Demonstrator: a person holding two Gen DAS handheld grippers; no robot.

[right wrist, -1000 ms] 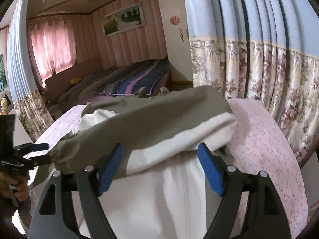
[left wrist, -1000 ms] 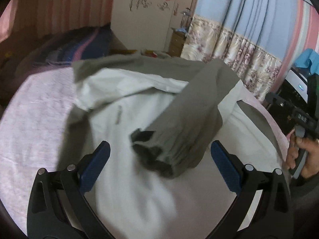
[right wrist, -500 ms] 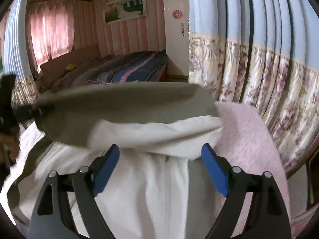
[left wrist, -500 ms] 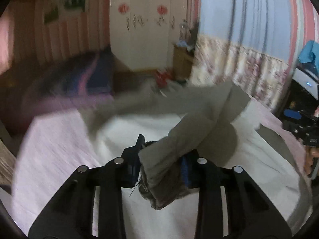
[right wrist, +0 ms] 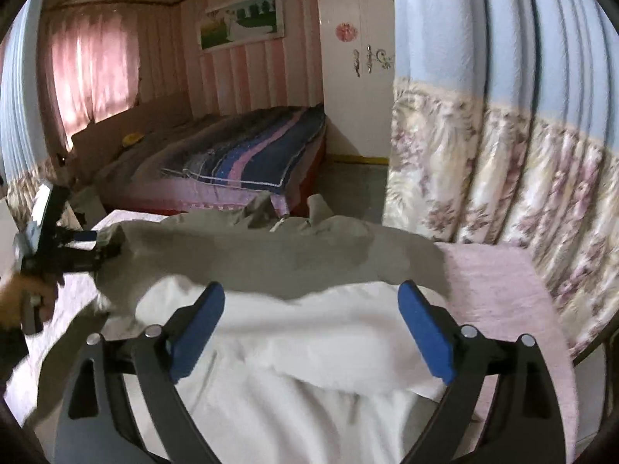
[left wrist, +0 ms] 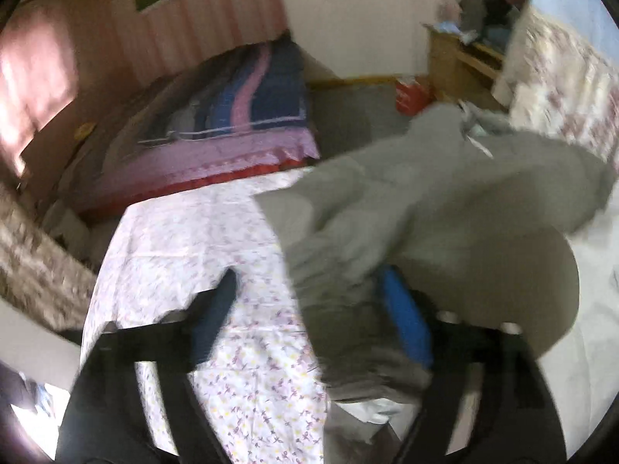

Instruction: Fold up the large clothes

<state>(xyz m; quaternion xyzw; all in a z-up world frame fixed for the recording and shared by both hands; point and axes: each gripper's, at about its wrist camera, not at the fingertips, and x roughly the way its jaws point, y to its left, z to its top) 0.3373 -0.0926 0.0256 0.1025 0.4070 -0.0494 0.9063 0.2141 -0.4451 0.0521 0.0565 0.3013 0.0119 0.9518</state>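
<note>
Pink floral bedsheet [left wrist: 201, 255] beneath blurred left gripper [left wrist: 309, 321], jaws apart, olive-grey jacket sleeve [left wrist: 387, 232] draped over right finger, running up-right; right gripper [right wrist: 311, 328] jaws wide, empty, above white jacket lining [right wrist: 309, 367], sleeve stretched leftward across bed.

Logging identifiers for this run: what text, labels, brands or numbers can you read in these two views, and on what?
None can be read.
Wardrobe doors: round red decal and dark curly marks, ornament or script, illegible.
Red box on the floor: blurred, any print unreadable.
Jacket: no legible label showing.
Wall picture: a scene, no words visible.
</note>
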